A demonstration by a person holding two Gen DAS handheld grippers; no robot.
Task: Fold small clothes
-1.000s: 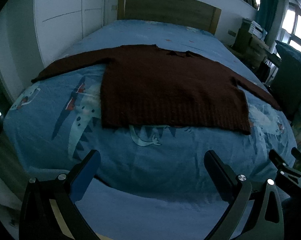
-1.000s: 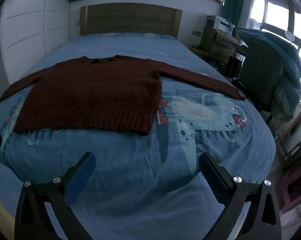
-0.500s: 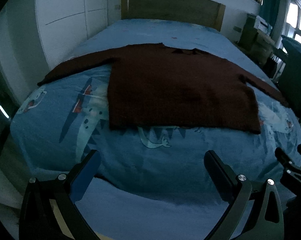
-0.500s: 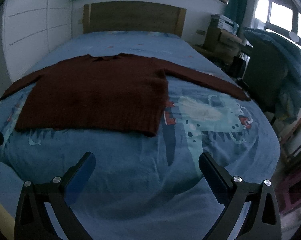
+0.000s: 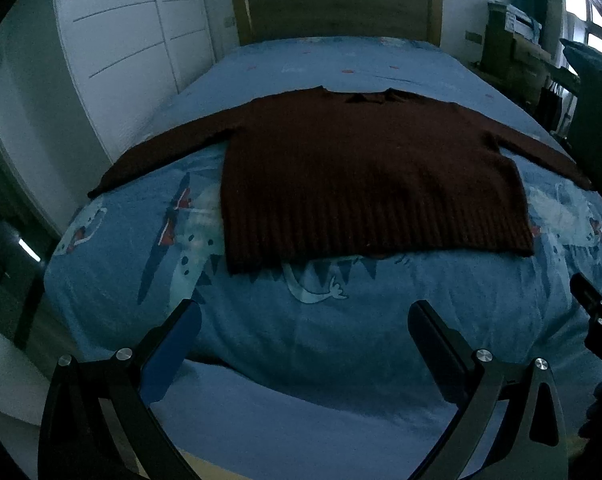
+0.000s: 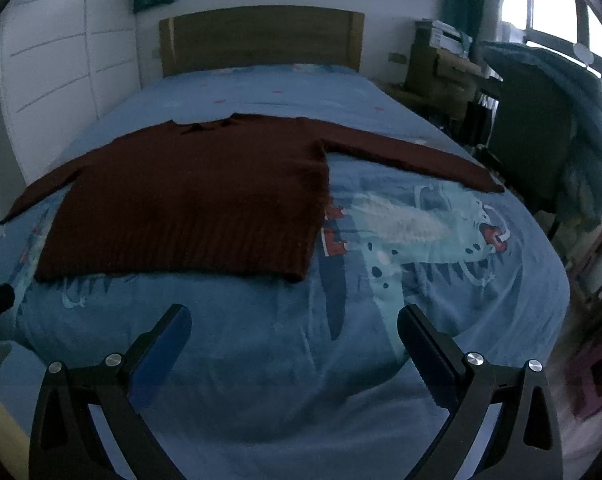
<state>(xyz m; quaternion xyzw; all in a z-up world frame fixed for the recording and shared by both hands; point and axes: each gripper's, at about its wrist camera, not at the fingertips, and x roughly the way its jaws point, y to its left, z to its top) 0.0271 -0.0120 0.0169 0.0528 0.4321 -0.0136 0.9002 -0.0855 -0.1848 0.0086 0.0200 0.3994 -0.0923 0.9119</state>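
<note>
Both hand-held grippers hover with jaws apart and empty over the foot of the bed.

Left hand-held gripper (image 5: 304, 328) and right hand-held gripper (image 6: 294, 330) hang above bare blue bedcover (image 5: 341, 340), clear of the sweater. From the left: a white wardrobe (image 5: 113, 48) borders the bed, then the dark red sweater (image 5: 365, 180) lies flat across the middle, sleeves spread, hem nearest the fingers, collar toward the wooden headboard (image 5: 337, 8); a dark chair (image 6: 529, 136) stands close on the right.

one dark red sweater (image 5: 365, 176) with two sleeves, one bed (image 5: 341, 340), one wooden headboard (image 5: 337, 12), two grippers, four fingers.
</note>
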